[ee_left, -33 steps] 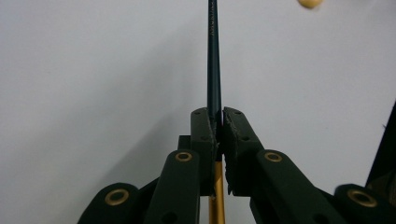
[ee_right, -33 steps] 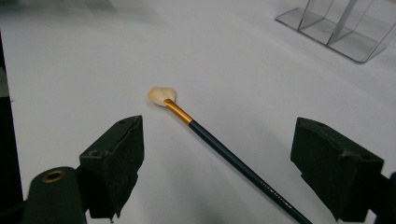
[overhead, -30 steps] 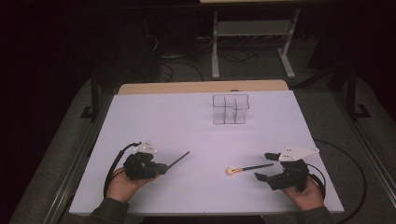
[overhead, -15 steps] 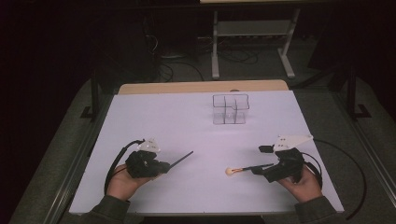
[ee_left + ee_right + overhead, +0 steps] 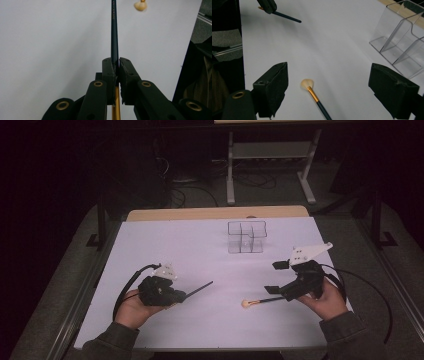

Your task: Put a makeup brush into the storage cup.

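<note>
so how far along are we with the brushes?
Done: the left gripper is clamped on a dark-handled brush. In hand: the right gripper, jaws wide open, hangs over the tan-tipped brush on the table. Left: the clear organizer looks empty, so neither brush is in.

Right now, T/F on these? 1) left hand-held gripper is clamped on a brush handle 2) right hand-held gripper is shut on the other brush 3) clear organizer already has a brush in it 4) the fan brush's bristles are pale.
1. True. The left hand-held gripper is shut on a dark brush handle.
2. False. The right hand-held gripper stands open, and the fan brush lies on the table between its jaws, ungripped.
3. False. The clear organizer shows nothing in its compartments.
4. True. Its bristles are pale cream, on a gold ferrule.
</note>
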Demonstrator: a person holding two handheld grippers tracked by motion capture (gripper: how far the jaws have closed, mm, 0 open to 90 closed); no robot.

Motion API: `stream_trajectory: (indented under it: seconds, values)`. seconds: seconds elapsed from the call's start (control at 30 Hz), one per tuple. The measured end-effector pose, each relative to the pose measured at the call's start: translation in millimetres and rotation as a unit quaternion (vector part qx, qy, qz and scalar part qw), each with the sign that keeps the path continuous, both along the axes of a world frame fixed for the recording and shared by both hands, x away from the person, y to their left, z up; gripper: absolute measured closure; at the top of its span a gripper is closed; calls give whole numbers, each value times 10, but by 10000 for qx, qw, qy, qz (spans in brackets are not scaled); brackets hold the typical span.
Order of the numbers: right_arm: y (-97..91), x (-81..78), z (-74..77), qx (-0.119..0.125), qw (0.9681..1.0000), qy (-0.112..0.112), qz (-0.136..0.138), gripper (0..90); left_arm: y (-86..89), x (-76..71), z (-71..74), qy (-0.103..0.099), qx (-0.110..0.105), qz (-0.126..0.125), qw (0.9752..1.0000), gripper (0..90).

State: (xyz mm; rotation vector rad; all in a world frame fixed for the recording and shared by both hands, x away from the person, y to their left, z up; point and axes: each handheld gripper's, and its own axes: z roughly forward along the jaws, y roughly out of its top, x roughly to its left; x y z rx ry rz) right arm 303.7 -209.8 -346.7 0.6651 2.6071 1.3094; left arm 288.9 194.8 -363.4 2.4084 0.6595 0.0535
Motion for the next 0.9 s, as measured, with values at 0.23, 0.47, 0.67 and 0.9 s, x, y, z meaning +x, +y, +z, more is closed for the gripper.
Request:
stream_trajectory:
  seconds: [0.23,0.47,0.67,0.9]
  values:
    - [34,67,125,-71,9999,-42,108,160,-99,16,111,-25,-13,-189,9998,832]
    - [115,99,219,-222,9991,-126,332,168,-209,49,185,-11,35,-359,9993,832]
    - [173,122,265,-257,9982,-133,526,174,-302,60,234,-30,29,-494,9988,832]
    - [237,143,309,-321,9971,-116,676,182,-397,64,289,7,19,-680,9977,832]
